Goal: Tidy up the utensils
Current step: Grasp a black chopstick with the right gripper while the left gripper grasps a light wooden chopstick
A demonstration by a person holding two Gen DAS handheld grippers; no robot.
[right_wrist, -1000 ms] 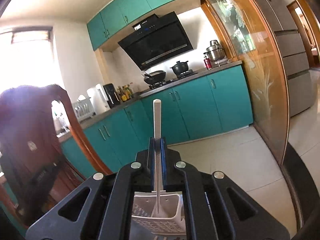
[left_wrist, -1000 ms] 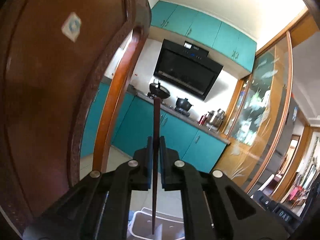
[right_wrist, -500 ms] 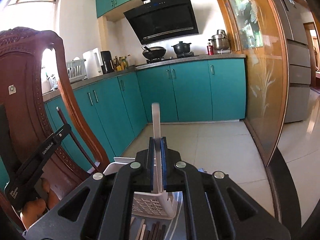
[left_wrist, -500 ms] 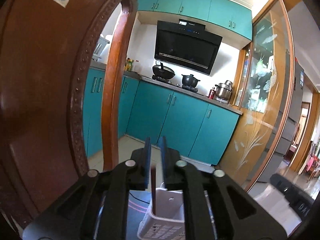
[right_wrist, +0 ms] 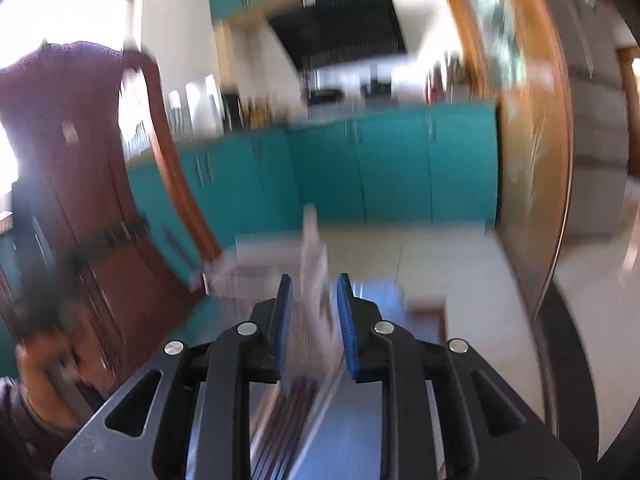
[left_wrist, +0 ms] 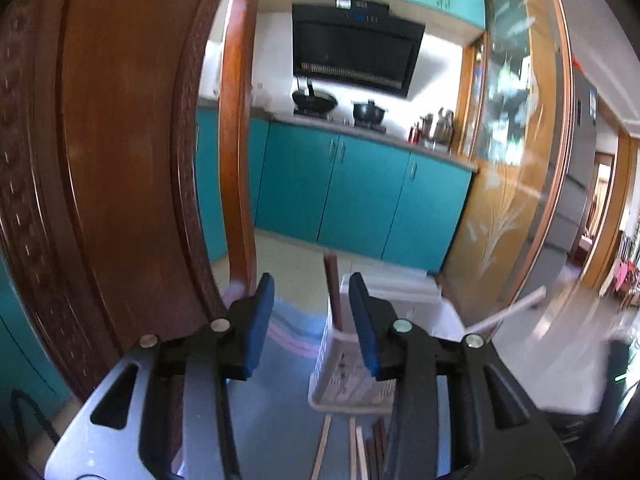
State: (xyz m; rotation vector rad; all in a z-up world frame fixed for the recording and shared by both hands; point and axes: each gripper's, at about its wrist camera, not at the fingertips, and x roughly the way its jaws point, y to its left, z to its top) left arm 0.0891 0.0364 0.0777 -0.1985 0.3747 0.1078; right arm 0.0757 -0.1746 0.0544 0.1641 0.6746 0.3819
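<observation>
Dark-brown chopstick: the long reddish-brown wooden chopstick (left_wrist: 333,292) stands nearly upright in the white perforated plastic utensil basket (left_wrist: 348,380); a second ago it was pinched between the left tool's pads, so it has been let go into the holder.
White utensil: the slim white plastic stick (left_wrist: 506,314) leans out to the right in the left view. In the right view only a pale smear (right_wrist: 314,248) shows ahead of the tool, too blurred to say where its foot rests. Half a second ago the right pads clamped it.
Left gripper: the black left gripper with blue pads (left_wrist: 312,320) is spread wide, gripping nothing.
Right gripper: the black right gripper with blue pads (right_wrist: 314,320) is parted too, empty, and its whole view is streaked by fast motion.
Remaining pile: several brown and pale sticks (left_wrist: 360,448) lie flat on the blue tabletop (left_wrist: 272,412), just in front of the basket.
Surroundings: a carved brown wooden chair back (left_wrist: 120,140) stands close on the left.
Task meaning: both carried pieces look delivered, so this pair seems done; the flat pile suggests more sorting ahead.
</observation>
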